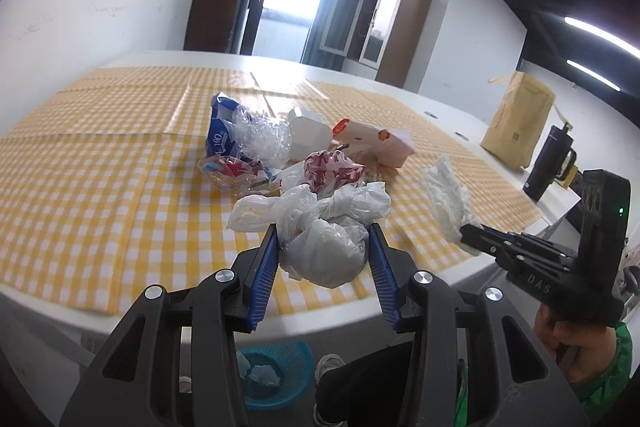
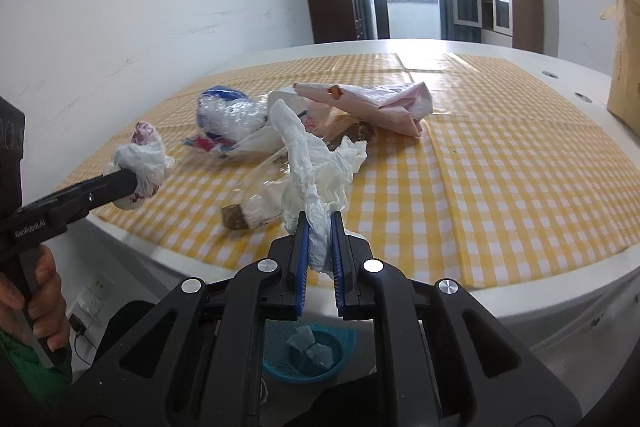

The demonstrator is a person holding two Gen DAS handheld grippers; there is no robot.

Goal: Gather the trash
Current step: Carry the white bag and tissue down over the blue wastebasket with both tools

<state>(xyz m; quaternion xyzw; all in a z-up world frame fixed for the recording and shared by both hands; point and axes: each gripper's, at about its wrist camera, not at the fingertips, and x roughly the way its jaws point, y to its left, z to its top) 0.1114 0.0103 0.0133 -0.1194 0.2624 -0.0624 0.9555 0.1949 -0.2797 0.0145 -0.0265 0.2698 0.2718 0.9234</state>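
At six o'clock in the left wrist view, the left gripper [image 1: 323, 247] has its jaws pinching a knotted white plastic bag [image 1: 324, 239] just above the near edge of the yellow-checked surface [image 1: 100, 195]. Off at three o'clock, the right gripper [image 2: 320, 247] has its jaws pinching a crumpled white tissue [image 2: 316, 163], which stands up above that edge. More trash [image 1: 280, 147] lies heaped toward twelve o'clock. Below, on the floor, a blue basket [image 2: 276, 359] holds a few crumpled pieces.
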